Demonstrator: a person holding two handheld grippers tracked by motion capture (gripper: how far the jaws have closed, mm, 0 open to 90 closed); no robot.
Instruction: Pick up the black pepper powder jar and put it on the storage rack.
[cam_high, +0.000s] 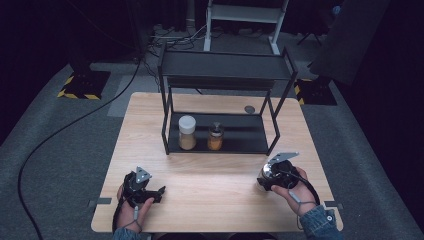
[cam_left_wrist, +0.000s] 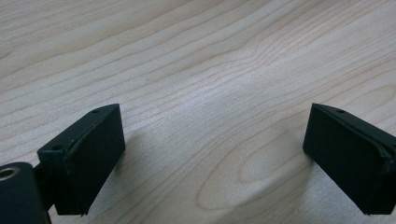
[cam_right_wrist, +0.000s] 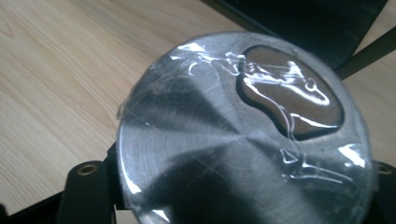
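My right gripper (cam_high: 270, 176) is at the front right of the wooden table (cam_high: 210, 175), shut on a round shaker jar (cam_high: 266, 172). Seen in the right gripper view, the jar's brushed silver lid (cam_right_wrist: 210, 154) has a brown oval opening and clear film stretched over it. The black jaws press on it from both sides, and the right gripper (cam_right_wrist: 236, 186) holds it just above the wood. My left gripper (cam_high: 159, 190) rests at the front left. In its own view the left gripper (cam_left_wrist: 215, 135) is open, with bare wood between the pads.
A black two-tier rack (cam_high: 225, 67) stands at the middle back of the table. Its lower shelf holds a white-lidded jar (cam_high: 187, 132) and a smaller amber jar (cam_high: 215, 136). A small dark disc (cam_high: 249, 109) lies behind the rack. Cables run over the floor.
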